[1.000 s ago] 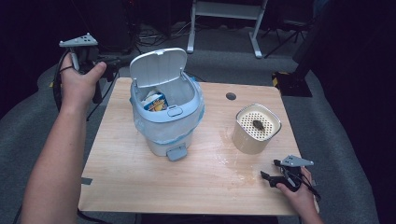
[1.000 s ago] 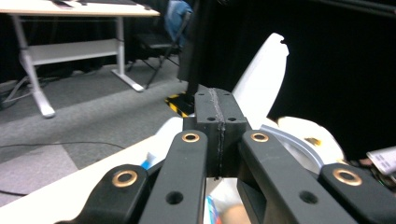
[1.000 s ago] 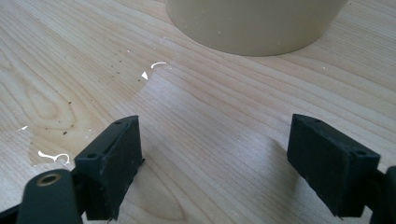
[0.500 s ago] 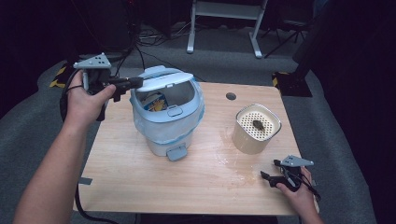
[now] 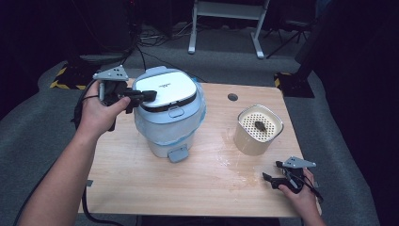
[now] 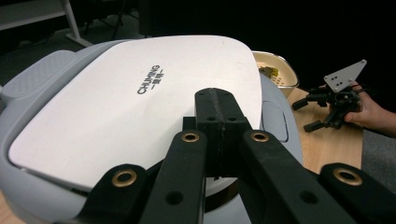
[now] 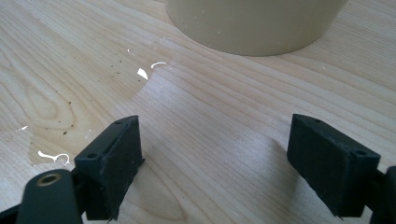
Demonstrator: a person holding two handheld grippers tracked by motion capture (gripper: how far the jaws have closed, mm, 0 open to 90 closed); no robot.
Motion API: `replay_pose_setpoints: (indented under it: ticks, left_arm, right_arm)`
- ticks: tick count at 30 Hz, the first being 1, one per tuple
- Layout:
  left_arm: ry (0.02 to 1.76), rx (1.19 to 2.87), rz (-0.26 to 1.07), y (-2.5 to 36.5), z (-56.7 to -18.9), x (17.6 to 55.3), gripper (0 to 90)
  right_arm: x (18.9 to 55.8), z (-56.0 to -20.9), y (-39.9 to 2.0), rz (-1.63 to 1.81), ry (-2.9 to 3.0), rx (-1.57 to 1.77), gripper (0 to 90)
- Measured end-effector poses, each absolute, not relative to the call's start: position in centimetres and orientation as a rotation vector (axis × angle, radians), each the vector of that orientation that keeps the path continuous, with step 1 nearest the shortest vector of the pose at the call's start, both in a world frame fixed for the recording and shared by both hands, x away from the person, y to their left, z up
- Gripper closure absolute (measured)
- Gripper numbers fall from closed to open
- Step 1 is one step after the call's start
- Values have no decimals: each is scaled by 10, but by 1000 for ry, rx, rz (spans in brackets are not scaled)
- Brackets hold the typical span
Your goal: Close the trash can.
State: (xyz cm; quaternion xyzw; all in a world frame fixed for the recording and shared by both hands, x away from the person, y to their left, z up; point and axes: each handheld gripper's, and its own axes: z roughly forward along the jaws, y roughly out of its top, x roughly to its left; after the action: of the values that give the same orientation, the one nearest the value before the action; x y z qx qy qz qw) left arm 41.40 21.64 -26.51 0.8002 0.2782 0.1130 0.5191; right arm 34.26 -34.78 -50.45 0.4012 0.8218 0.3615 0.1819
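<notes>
Your left gripper [image 5: 149, 95], jaws clenched empty, presses the lid [image 5: 164, 88] of the pedal bin [image 5: 168, 117]. Push off-centre and the bin may skid toward the beige strainer cup [image 5: 259, 129] at its right. Your right gripper [image 5: 271, 179] rests released near that cup.

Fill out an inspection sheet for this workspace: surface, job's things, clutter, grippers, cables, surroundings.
Surface: wooden table, wet patch and specks near the beige container.
Job's things: blue-grey bin, its white lid down.
Clutter: beige container holds a small dark bit on its perforated insert.
Grippers: left gripper shut, tips on the lid; right gripper open, empty, low over the table.
Cables: black cable trailing off the table's near left edge.
Surroundings: dark room, white stand legs behind.
</notes>
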Motion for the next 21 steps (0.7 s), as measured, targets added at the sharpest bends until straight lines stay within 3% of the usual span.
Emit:
replay_pose_setpoints:
  ticks: [15, 21]
  left_arm:
    - [667, 2030, 208, 179, -267, 417, 900]
    - [680, 2095, 257, 167, -260, 417, 900]
  right_arm:
    - [343, -505, -348, 1020, 2320, 1132, 180]
    - [343, -505, -348, 1020, 2320, 1132, 180]
